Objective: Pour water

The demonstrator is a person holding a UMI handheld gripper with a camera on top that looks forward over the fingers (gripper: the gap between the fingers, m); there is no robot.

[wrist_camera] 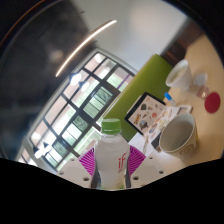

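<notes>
Gripper (112,165) fingers clamp a clear water bottle (111,152) with a pale green cap, one magenta pad (88,160) pressed to each side. Everything ahead looks tilted. Just right of the bottle a white cup (178,133) stands on the table (150,75), with windows (80,110) far left.

windows (85,100): large, gridded, bright | wall (155,75): green | ceiling light (85,52): strip

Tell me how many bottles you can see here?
1. The bottle with a green cap stands between the fingers of the gripper, left of the white cup. Others may be hidden.
</notes>
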